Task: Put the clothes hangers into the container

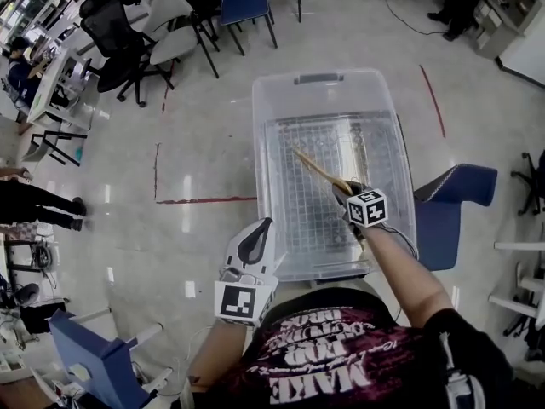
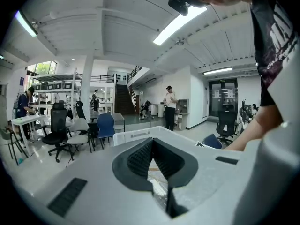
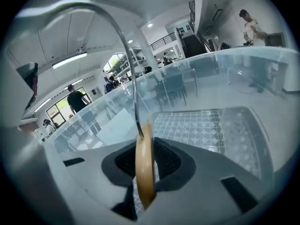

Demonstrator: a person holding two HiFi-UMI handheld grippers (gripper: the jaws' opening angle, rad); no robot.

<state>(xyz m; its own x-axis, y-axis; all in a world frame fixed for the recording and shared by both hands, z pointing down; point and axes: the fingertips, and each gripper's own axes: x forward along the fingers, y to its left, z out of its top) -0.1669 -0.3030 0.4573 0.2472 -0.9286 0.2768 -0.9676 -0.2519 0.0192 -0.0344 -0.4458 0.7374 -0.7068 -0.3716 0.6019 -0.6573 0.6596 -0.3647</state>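
Wooden hanger (image 1: 317, 169) with wire hook (image 3: 119, 36), pinched on edge in my right gripper (image 1: 344, 189), down inside the clear container (image 1: 319, 79), not yet lying on its bottom. Looks light and stiff to me; the smooth wood could swivel in the grip, so I judge the thick middle by the hook the best hold. Left gripper (image 1: 254, 244) is pressed together and empty, beside the container's near corner.

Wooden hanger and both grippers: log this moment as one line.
right gripper: shut on wooden hanger, over container | left gripper: shut, empty, outside container
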